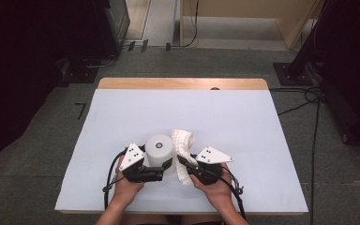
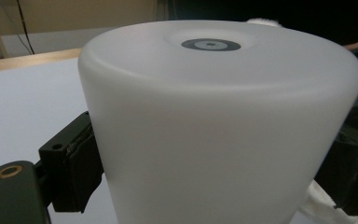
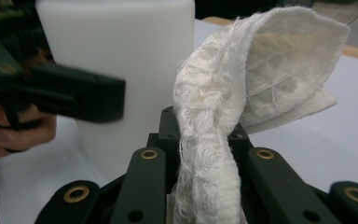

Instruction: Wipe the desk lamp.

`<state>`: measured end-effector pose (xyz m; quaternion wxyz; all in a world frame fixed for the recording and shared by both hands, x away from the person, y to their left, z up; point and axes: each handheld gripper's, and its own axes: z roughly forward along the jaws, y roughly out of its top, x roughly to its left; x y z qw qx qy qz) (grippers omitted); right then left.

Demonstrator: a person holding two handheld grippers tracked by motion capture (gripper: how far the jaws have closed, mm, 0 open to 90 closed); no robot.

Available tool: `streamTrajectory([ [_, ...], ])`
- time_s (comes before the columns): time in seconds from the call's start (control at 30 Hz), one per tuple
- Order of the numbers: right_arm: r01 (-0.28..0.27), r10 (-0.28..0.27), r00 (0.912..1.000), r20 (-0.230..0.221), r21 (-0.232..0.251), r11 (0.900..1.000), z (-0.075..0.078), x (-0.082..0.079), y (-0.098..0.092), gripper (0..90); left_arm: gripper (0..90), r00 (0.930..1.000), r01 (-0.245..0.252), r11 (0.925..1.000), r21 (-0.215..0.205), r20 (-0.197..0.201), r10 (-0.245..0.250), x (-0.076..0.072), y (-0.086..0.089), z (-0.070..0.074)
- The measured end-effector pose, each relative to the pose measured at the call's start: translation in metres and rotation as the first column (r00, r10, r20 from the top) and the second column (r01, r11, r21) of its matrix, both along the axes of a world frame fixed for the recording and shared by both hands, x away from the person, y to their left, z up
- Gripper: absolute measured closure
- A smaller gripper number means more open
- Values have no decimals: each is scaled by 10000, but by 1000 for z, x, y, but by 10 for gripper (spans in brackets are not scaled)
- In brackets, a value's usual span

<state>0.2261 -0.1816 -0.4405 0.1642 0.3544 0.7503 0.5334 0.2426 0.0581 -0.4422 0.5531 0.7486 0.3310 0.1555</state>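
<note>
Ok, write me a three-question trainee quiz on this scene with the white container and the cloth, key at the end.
1. True or false: the left tongs are clamped on the white container.
2. Multiple choice: what do the right tongs hold? A) a sponge B) the white cloth C) a bottle cap
3. In the right gripper view, on which side of the cloth does the container stand?

Key
1. True: in the left gripper view a pad presses on each side of the container.
2. B: the cloth is pinched between the shut jaws and stands up from them.
3. On the left, close beside the cloth; whether they touch is unclear.
</note>
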Motion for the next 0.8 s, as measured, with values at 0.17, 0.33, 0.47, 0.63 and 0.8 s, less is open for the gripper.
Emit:
streamTrajectory([
  [0.17,180,-204,9991,383,628,9979,14,-5,-12,760,87,9998,200,9995,258,-81,-198,-1,-8,-4],
  [0.33,8,-21,9996,289,454,9990,9,-5,-8,760,87,9999,114,9991,-412,-118,-119,2,2,6],
  [0.47,-179,179,9998,-5,85,9998,-2,-4,-1,760,87,10000,-26,9974,-721,-97,19,5,8,9],
  [0.63,-51,52,9997,-221,42,10000,-7,-1,-2,760,87,9998,-3,9987,-515,-202,-8,8,4,1],
  [0.8,85,-88,9999,54,426,9991,5,-2,-9,759,87,9998,130,9998,153,157,-132,6,-7,-9],
])
